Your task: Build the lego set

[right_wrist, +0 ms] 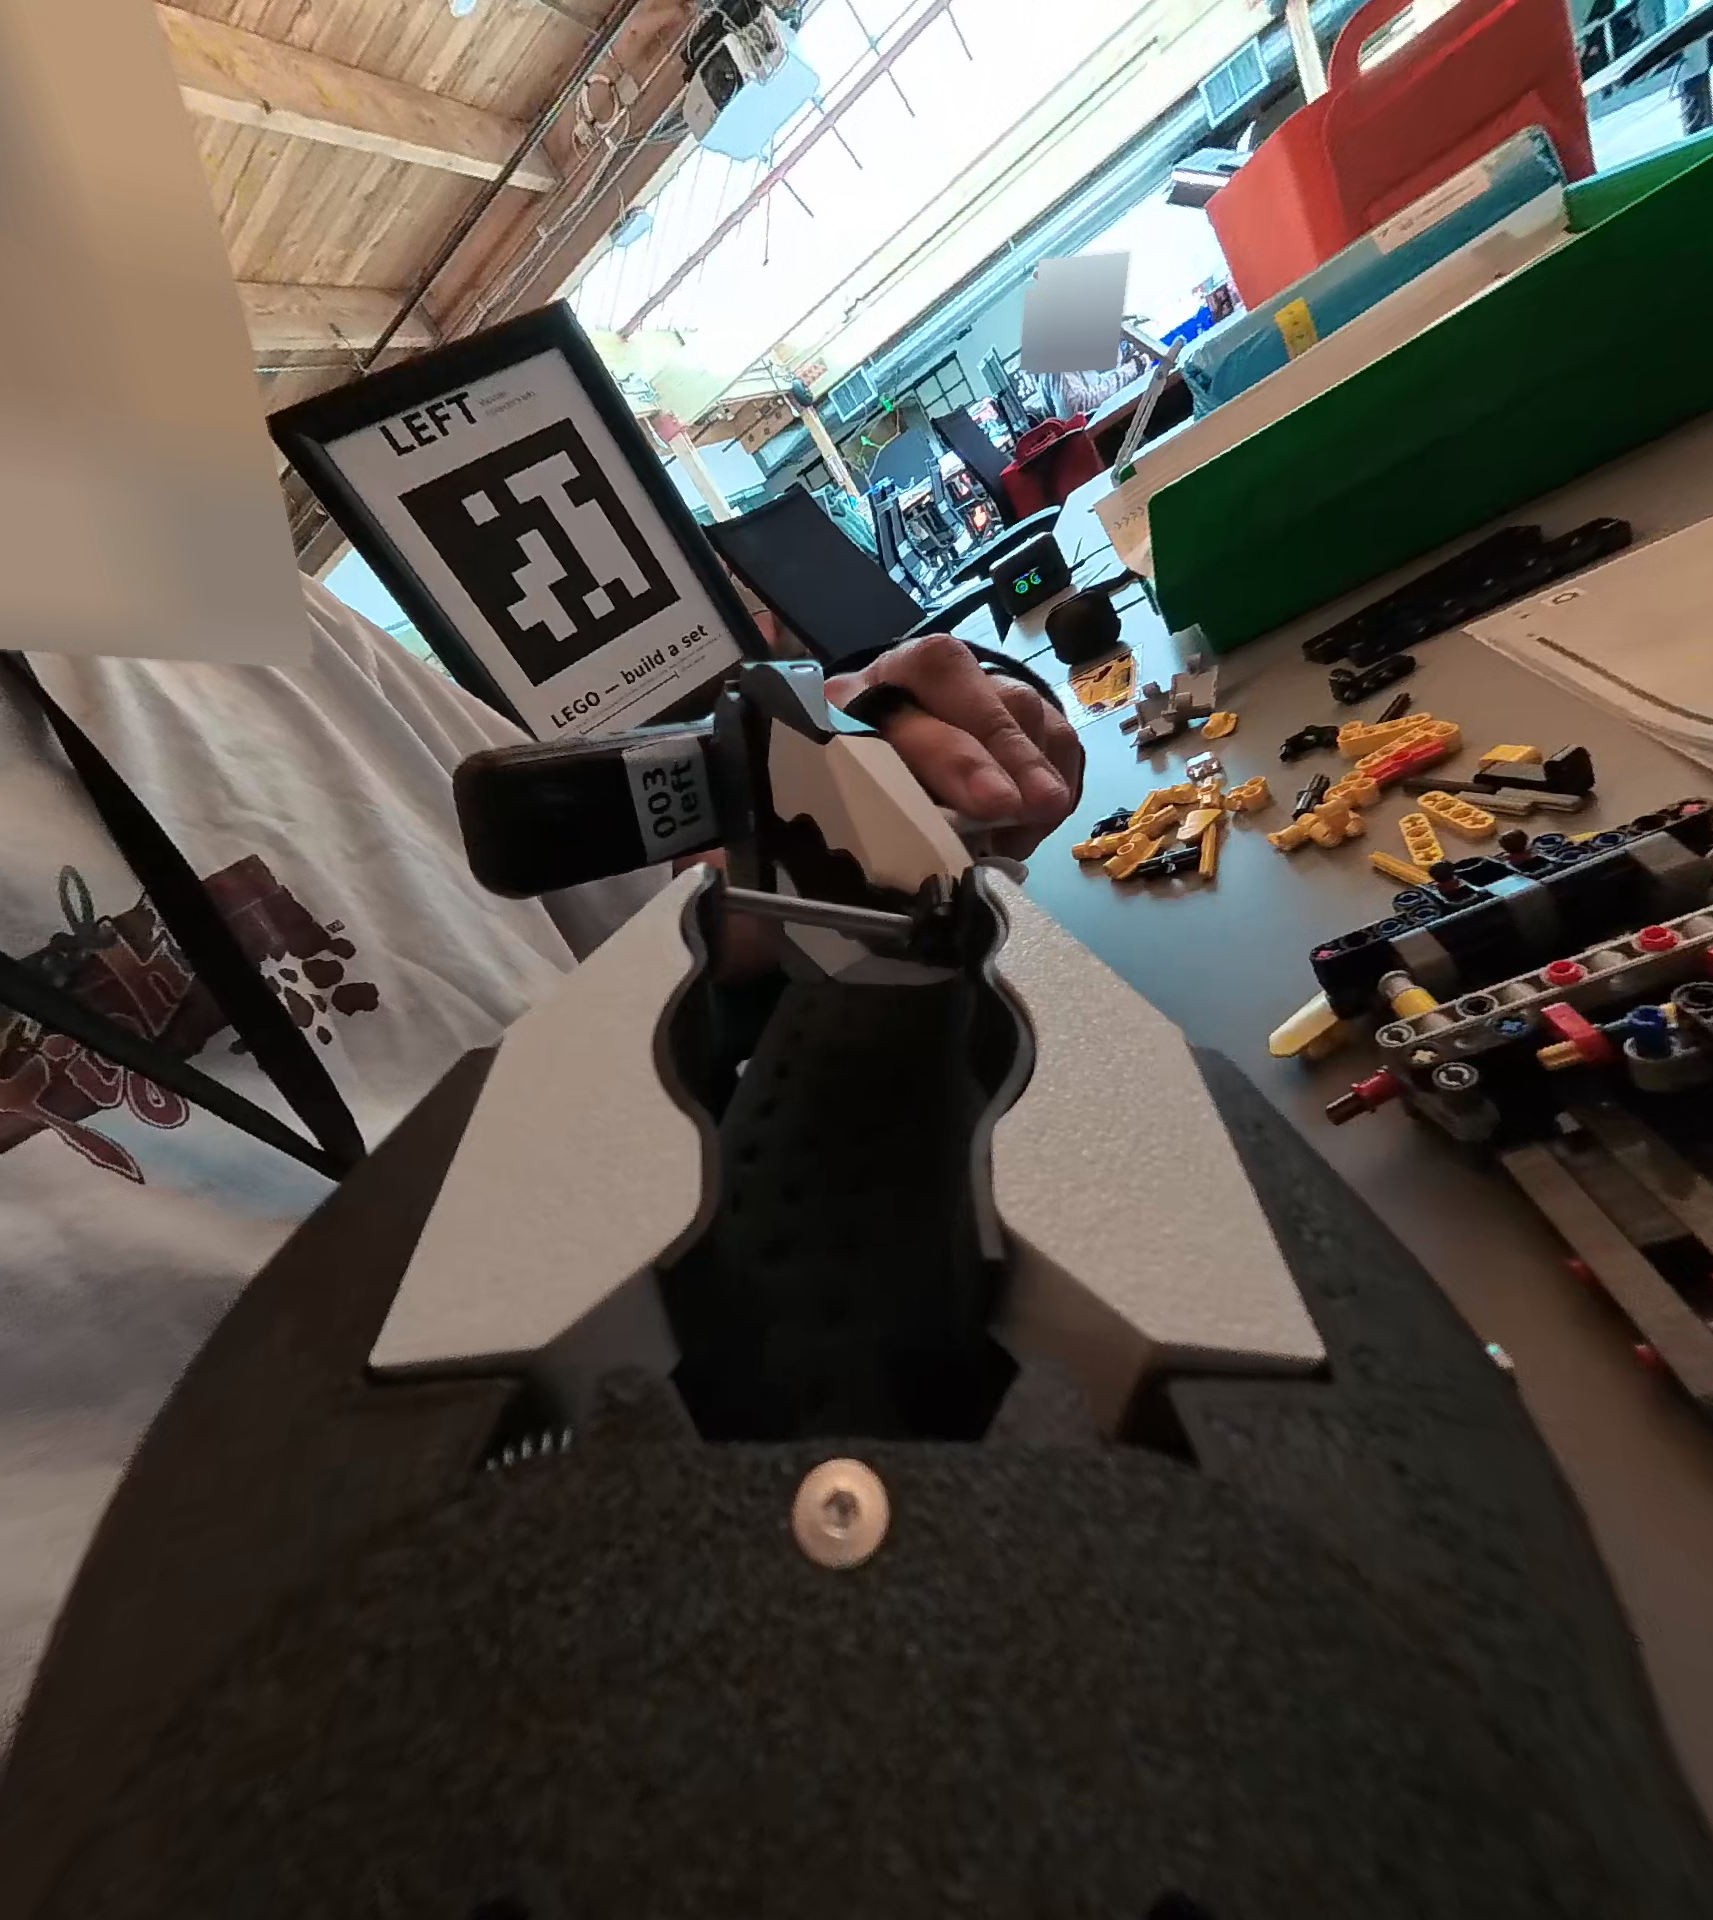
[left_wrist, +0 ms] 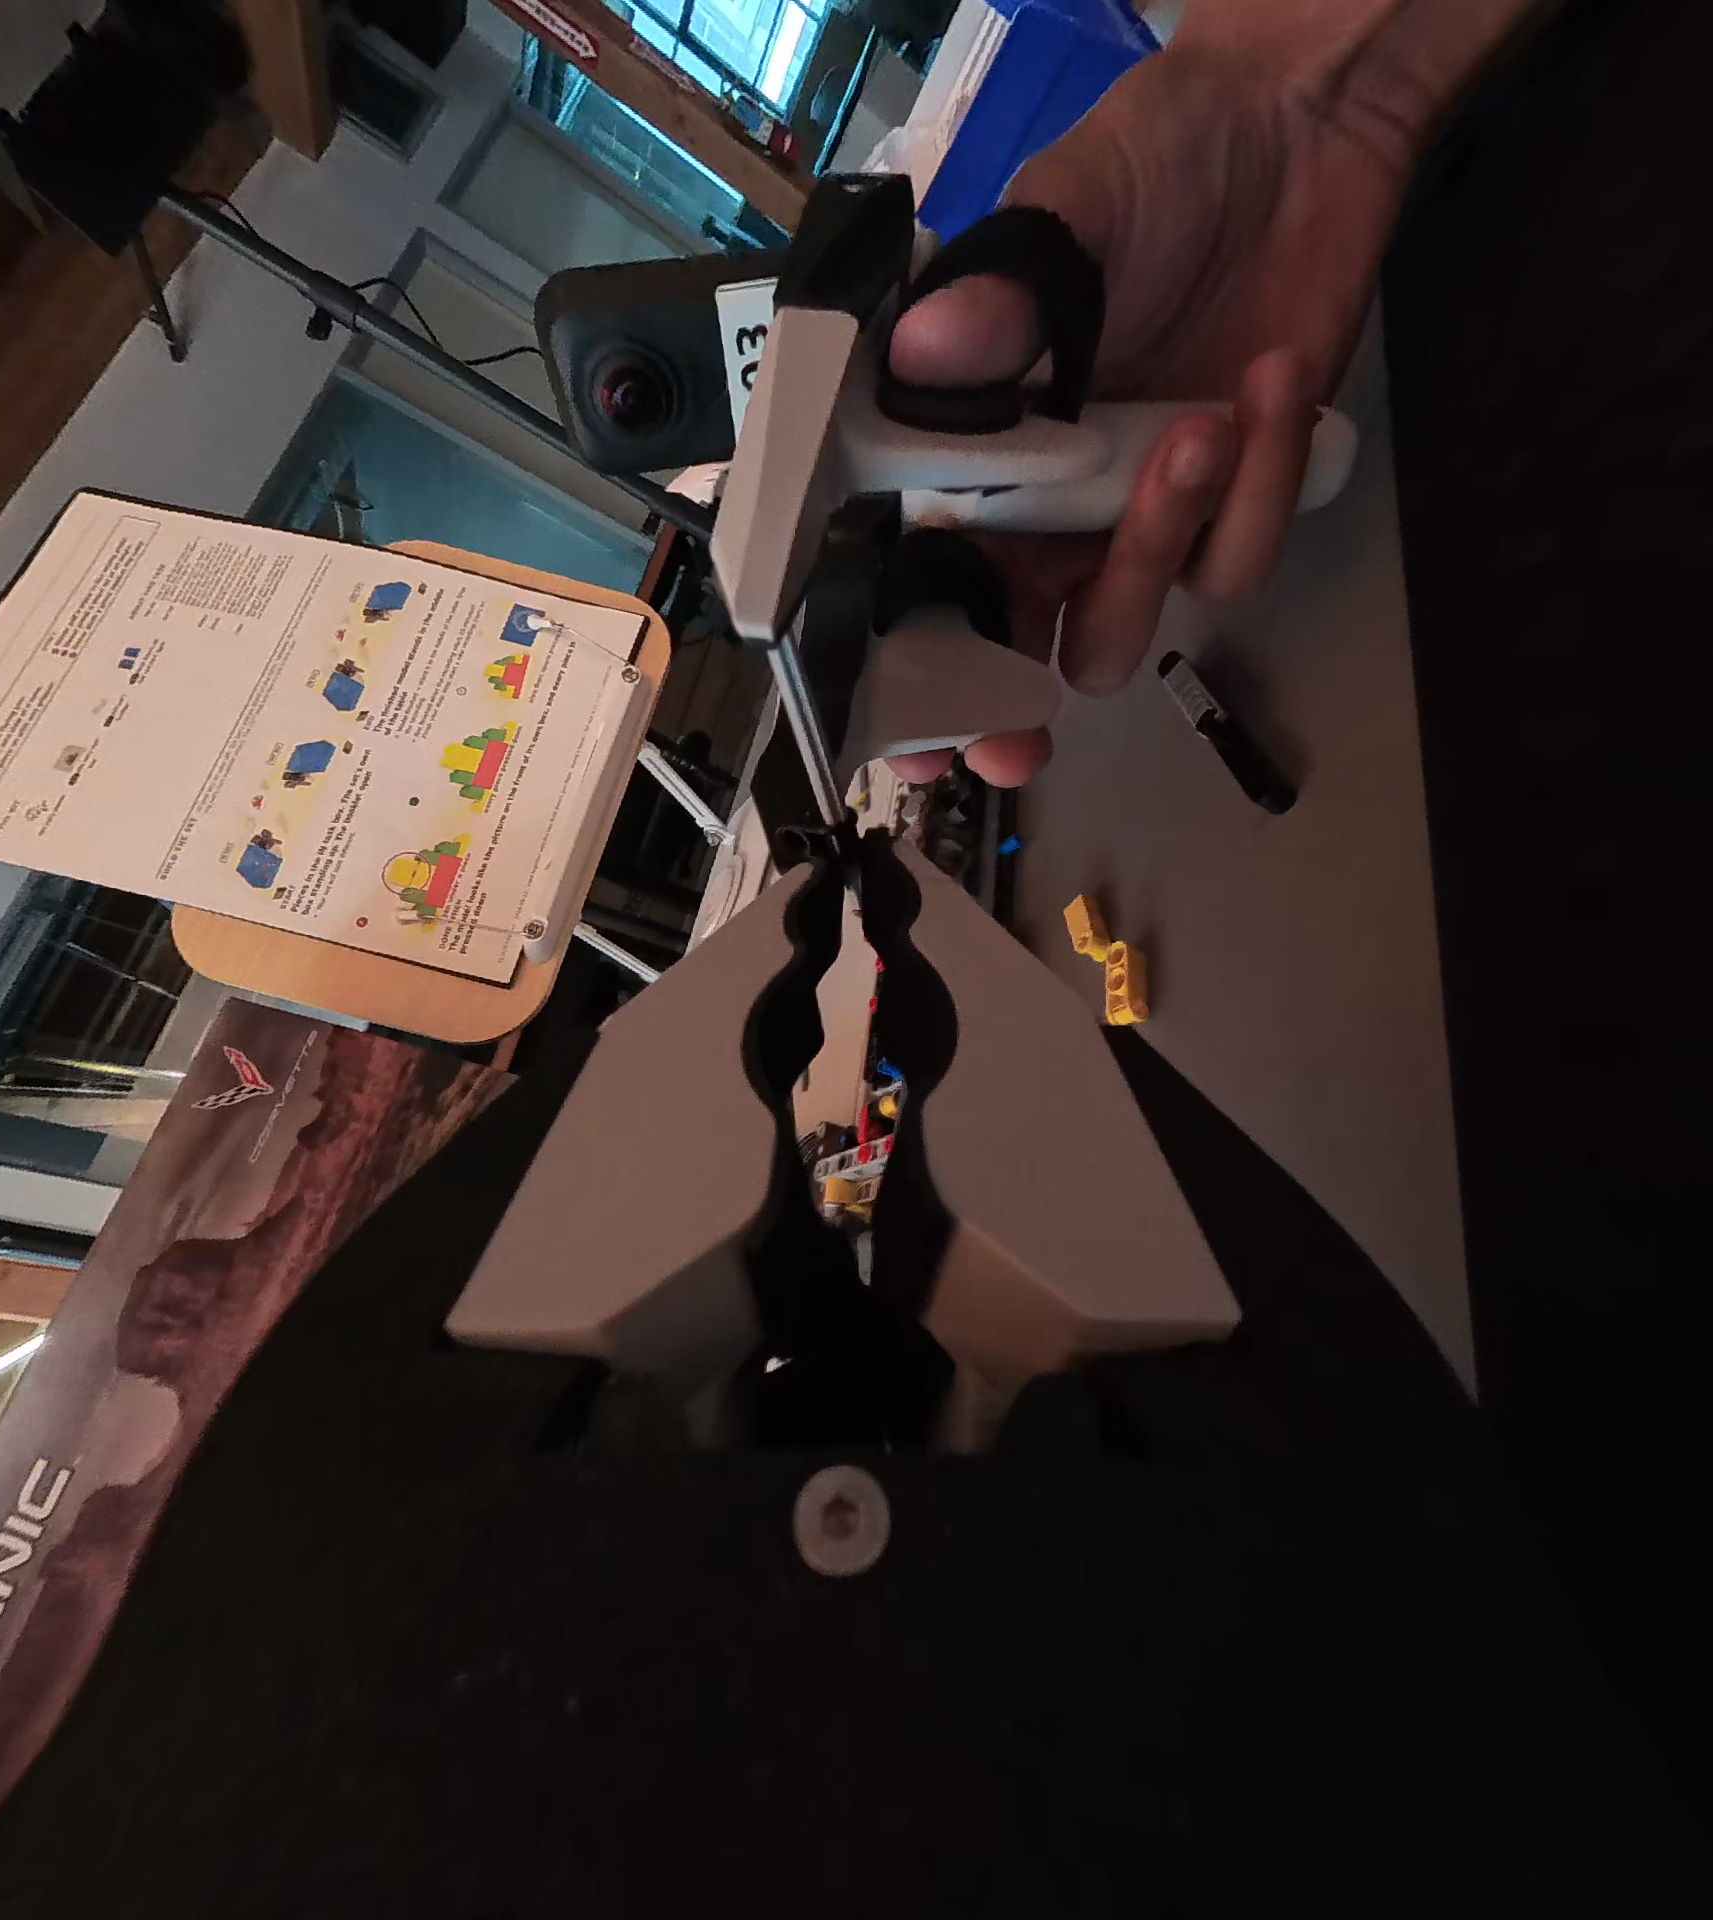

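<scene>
**Above the grey table, both grippers meet on a thin axle**

Left gripper [left_wrist: 847, 847] pinches a small black piece on the smooth metal axle [left_wrist: 810, 727]. Right gripper [right_wrist: 836, 914] clamps the axle's other end. Studded, beam-built chassis [right_wrist: 1579, 997] lies right of the grippers, on the table [right_wrist: 1236, 935].

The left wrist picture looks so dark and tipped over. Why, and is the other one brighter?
Left wrist view: sideways, and the gripper body and a dark edge fill it with shadow. Right wrist view: brighter, windows glare white, the lego model blurs near the edge.
</scene>
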